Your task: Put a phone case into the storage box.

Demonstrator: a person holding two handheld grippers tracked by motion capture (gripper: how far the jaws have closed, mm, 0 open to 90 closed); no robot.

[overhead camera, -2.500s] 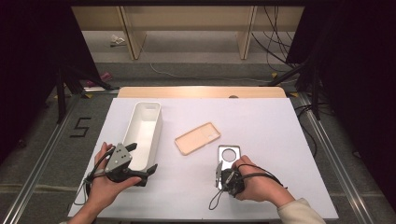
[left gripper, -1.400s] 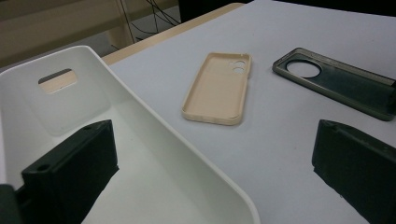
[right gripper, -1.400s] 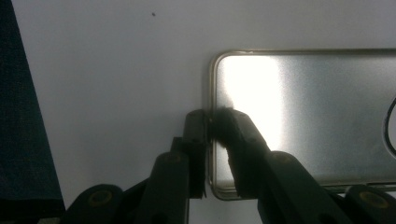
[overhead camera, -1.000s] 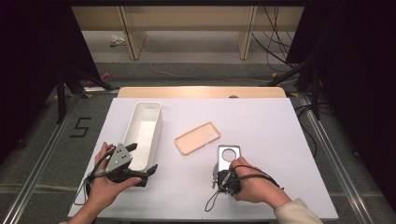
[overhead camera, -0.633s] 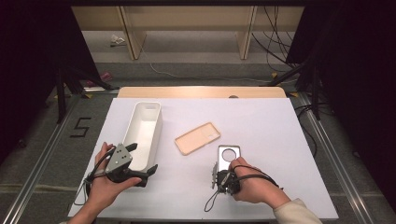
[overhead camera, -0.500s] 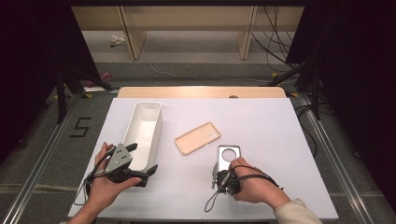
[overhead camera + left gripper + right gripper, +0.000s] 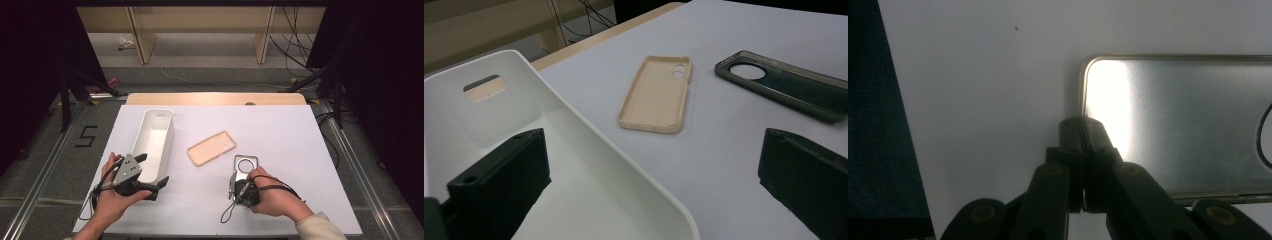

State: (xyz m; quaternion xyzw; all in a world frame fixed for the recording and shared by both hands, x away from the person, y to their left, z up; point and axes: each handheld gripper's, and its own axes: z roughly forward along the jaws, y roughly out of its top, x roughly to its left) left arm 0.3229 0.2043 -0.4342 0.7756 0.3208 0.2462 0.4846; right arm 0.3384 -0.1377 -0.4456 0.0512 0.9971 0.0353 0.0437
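Note:
A translucent grey phone case (image 7: pixel 246 165) with a round camera hole lies on the white table (image 7: pixel 290 145) in front of my right hand. My right gripper (image 7: pixel 234 181) is shut on the rim of its near left edge; in the right gripper view the jaws (image 7: pixel 1081 125) meet on that rim of the grey case (image 7: pixel 1173 125). A beige phone case (image 7: pixel 211 148) lies hollow side up at the table's middle. My left gripper (image 7: pixel 154 168) stands open astride the near right wall of a white bin (image 7: pixel 156 131), one jaw inside and one over the table.
The left gripper view has the bin's wall (image 7: pixel 589 145) between the jaws, with the beige case (image 7: pixel 656 92) and the grey case (image 7: pixel 789 85) farther off. Wooden shelving and cables lie beyond the table's far edge.
The right hand has crept slightly left along the grey case's near edge. The left hand and both cases have kept still.

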